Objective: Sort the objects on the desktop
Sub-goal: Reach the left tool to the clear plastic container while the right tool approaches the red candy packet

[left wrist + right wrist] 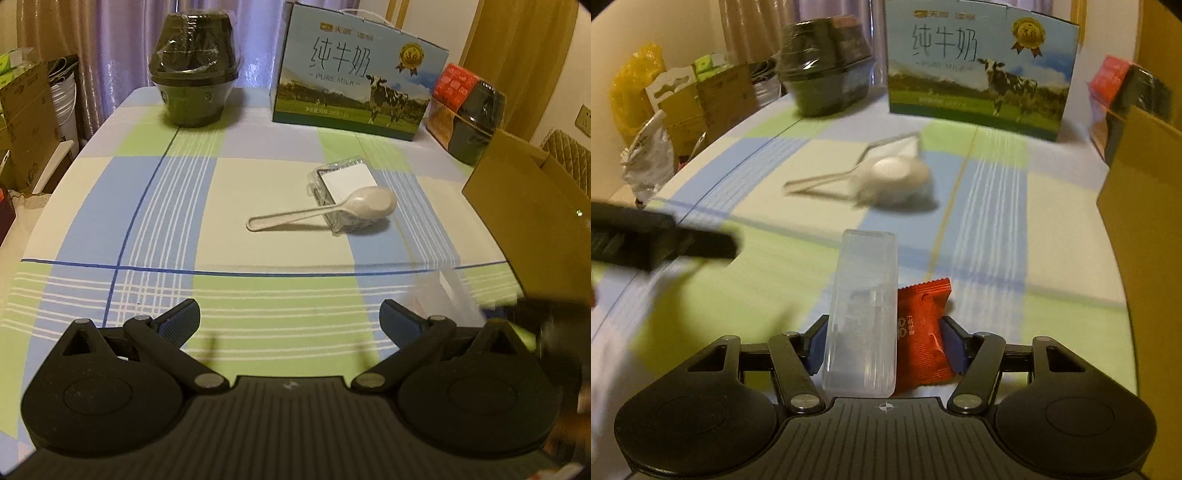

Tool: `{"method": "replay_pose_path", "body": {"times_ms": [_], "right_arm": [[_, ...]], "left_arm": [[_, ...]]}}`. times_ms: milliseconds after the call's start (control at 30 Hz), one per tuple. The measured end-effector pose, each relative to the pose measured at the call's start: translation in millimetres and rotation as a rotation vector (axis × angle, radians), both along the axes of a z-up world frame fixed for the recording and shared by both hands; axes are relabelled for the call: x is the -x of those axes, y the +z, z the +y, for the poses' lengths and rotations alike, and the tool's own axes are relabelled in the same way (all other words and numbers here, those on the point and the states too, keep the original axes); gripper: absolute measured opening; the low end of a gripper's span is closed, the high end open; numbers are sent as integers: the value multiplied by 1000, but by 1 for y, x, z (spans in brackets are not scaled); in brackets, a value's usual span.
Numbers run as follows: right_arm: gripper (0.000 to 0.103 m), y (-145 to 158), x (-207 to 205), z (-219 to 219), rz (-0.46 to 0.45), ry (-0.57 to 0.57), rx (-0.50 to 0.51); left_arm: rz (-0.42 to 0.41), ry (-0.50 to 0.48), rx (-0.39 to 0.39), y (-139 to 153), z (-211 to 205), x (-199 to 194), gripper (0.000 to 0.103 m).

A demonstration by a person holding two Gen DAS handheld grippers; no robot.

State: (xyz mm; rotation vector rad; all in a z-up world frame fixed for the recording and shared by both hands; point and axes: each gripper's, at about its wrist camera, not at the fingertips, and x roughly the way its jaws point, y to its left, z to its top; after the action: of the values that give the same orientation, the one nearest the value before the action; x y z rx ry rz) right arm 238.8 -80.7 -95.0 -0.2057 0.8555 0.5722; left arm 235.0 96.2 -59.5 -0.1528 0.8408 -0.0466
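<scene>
Right gripper fingers clamp clear case, red packet — left gripper spread.

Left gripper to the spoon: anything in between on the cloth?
Nothing. In the left wrist view only bare checked tablecloth lies between the open left gripper and the spoon, which rests across a clear plastic box.

A checked cloth of pale green, light blue and cream squares, crossed by thin white and dark blue lines, covers the desk. The cream-white plastic spoon lies across a clear plastic box with a white card inside. The blue and green cardboard milk carton shows a black-and-white cow and a gold medal. The stacked bowls wrapped in clear film are dark green-black. A clear frosted plastic case and a red foil sachet sit between blue-padded black jaws. The plain cardboard box is tan.
</scene>
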Motion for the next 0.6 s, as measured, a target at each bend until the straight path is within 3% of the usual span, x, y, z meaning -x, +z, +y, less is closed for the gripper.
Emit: {"method": "replay_pose_path", "body": {"times_ms": [100, 233, 333, 600], "right_arm": [[61, 2, 30, 9, 36, -3, -47], [73, 7, 66, 12, 11, 25, -84], [74, 10, 87, 3, 0, 9, -93], [80, 4, 120, -25, -58, 5, -35]], "left_arm": [[-4, 2, 26, 4, 3, 4, 102], [9, 12, 53, 3, 9, 13, 102], [11, 11, 53, 5, 10, 21, 102], [-2, -56, 126, 12, -16, 49, 101]]}}
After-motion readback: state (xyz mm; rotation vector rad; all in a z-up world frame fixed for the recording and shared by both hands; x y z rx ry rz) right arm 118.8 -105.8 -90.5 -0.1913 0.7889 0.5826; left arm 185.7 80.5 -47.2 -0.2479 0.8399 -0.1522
